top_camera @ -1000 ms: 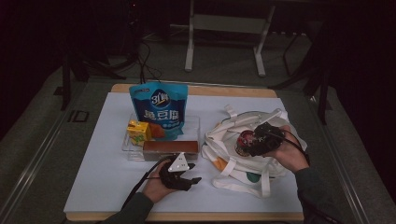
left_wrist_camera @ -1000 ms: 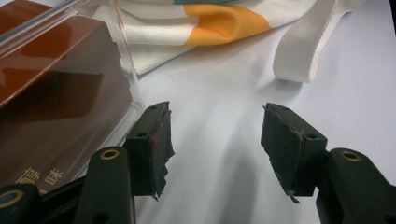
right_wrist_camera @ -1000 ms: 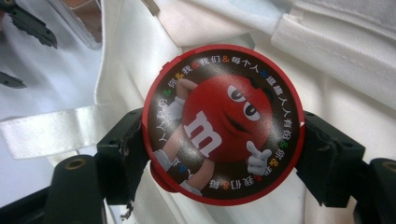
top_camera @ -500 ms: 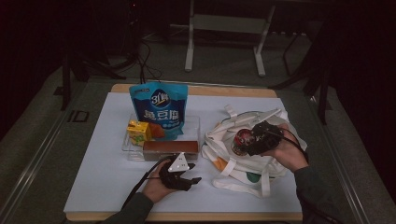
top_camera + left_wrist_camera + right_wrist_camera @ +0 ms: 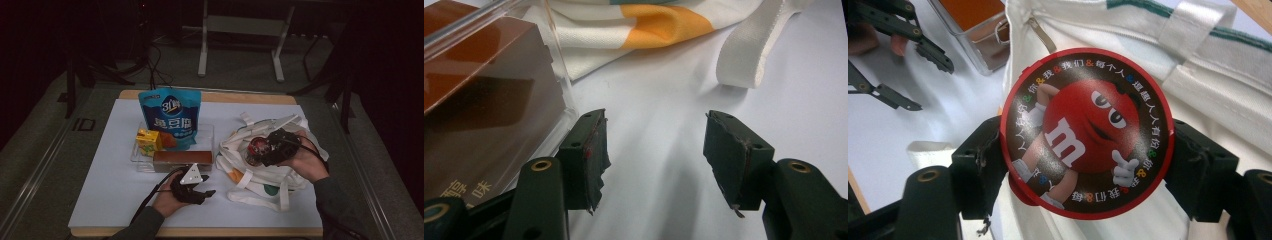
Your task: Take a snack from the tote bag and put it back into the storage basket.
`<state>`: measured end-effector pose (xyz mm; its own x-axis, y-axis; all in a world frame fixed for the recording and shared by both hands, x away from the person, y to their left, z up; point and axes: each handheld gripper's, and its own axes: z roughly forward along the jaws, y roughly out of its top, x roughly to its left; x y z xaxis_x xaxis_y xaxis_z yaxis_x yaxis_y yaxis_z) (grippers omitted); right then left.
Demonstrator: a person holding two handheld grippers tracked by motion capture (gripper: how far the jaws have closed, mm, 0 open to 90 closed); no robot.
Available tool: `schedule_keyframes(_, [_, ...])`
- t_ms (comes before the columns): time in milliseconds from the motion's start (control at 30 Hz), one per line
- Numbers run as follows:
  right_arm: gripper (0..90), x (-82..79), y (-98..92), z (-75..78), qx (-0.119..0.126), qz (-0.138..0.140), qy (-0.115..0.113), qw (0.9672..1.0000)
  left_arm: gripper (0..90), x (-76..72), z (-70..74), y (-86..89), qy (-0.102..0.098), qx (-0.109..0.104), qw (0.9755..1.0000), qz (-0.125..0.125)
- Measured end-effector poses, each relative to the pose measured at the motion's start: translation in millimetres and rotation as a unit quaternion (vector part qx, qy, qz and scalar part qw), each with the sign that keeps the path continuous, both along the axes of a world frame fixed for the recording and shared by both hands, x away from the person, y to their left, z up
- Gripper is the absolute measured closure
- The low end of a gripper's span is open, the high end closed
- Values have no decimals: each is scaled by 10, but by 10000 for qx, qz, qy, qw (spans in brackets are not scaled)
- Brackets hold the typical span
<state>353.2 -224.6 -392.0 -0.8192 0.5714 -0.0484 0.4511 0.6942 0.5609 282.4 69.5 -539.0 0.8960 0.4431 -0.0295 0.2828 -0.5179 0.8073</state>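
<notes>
My right gripper (image 5: 260, 150) (image 5: 1087, 152) is shut on a round red candy tin (image 5: 1087, 132) (image 5: 257, 149) with a cartoon figure on its lid, and holds it over the white tote bag (image 5: 260, 172) (image 5: 1228, 65). My left gripper (image 5: 202, 186) (image 5: 656, 155) rests low on the white mat near the front edge, its jaws open with nothing between them. Just to its left in the left gripper view stands a brown box (image 5: 479, 115) inside a clear tray (image 5: 559, 65). The bag's orange patch (image 5: 664, 25) and a strap (image 5: 754, 50) lie beyond the jaws.
In the clear tray (image 5: 137, 160) at the mat's middle stand a blue snack pouch (image 5: 170, 117), a yellow juice carton (image 5: 148, 141) and the brown box (image 5: 182, 159). The white mat (image 5: 110, 185) covers a wooden table. The left gripper (image 5: 893, 50) lies far off in the right gripper view.
The right gripper with the tin has shifted slightly left over the bag. The left gripper has not moved.
</notes>
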Motion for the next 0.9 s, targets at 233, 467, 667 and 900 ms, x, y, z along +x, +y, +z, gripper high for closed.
schedule_keyframes(233, [255,-4,61,31,0,98,-32,9999,429,0,0,0,1,0,10000,-5])
schedule_keyframes(467, [255,-9,124,68,-24,197,-54,9998,429,0,0,0,5,-2,10000,-3])
schedule_keyframes(667, [255,-11,169,102,26,272,-47,9996,429,0,0,0,5,-4,10000,-2])
schedule_keyframes(900, [255,-13,208,130,38,338,-59,9994,429,0,-1,0,12,-19,10000,2])
